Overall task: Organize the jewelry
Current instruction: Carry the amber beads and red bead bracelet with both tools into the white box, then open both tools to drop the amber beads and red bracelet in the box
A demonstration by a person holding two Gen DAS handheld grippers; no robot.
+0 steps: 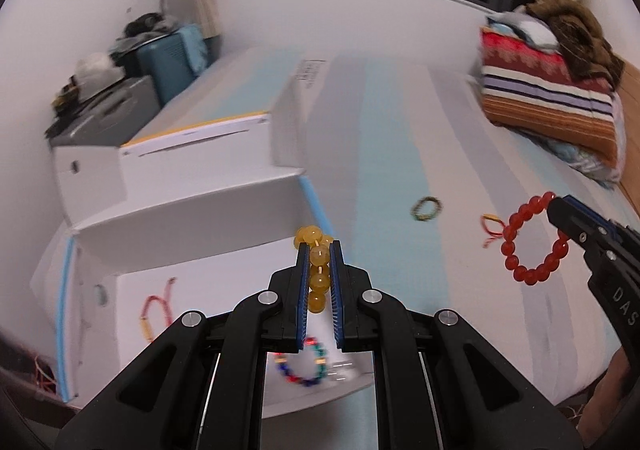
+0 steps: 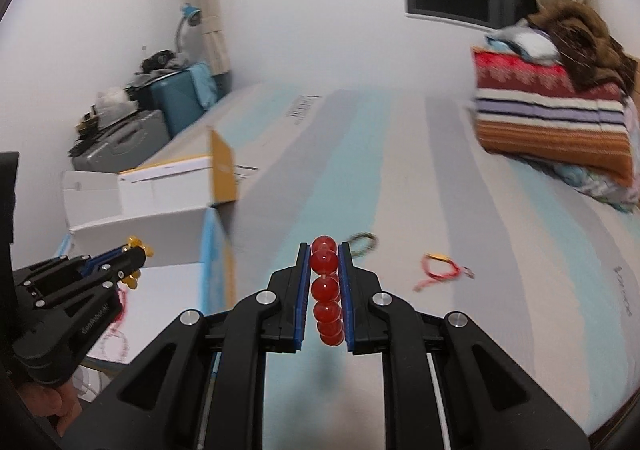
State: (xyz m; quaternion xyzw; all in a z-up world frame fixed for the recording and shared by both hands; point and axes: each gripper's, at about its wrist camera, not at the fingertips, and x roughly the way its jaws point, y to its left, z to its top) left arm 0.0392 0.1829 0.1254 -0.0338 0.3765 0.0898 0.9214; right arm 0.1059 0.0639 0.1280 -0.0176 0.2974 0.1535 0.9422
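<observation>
1. Left wrist view: we are holding the left gripper (image 1: 319, 250) nearly closed, its blue-padded jaws pinching a yellow bead bracelet (image 1: 317, 268) that is running up between them and bunching above the tips.
2. The left gripper is hovering above an open white box (image 1: 188, 290). Inside the box a red cord bracelet (image 1: 154, 308) and a multicoloured bead bracelet (image 1: 304, 364) are lying apart from each other.
3. At the right edge of this view our right gripper (image 1: 556, 205) is reaching in from the side, carrying a red bead bracelet (image 1: 534, 240) that is hanging as a full ring in the air above the bed.
4. On the striped bedspread (image 1: 400, 137), a green bracelet (image 1: 427, 208) and a red-and-yellow cord (image 1: 493, 228) are lying near each other, well apart from the box.
5. Right wrist view: the right gripper (image 2: 325, 250) is likewise almost shut, clamping the red bead bracelet (image 2: 326, 290) edge-on between its pads.
6. Our left gripper (image 2: 138, 256) is showing at the left, over the box (image 2: 160, 290), with the yellow beads (image 2: 140, 248) poking out at its tips.
7. Beyond lie the green bracelet (image 2: 362, 242) and the cord (image 2: 440, 268) on the bedspread (image 2: 500, 250).
8. Folded blankets (image 2: 552, 117) are stacked at the far right; suitcases (image 2: 160, 109) are standing by the white wall (image 2: 304, 1).
</observation>
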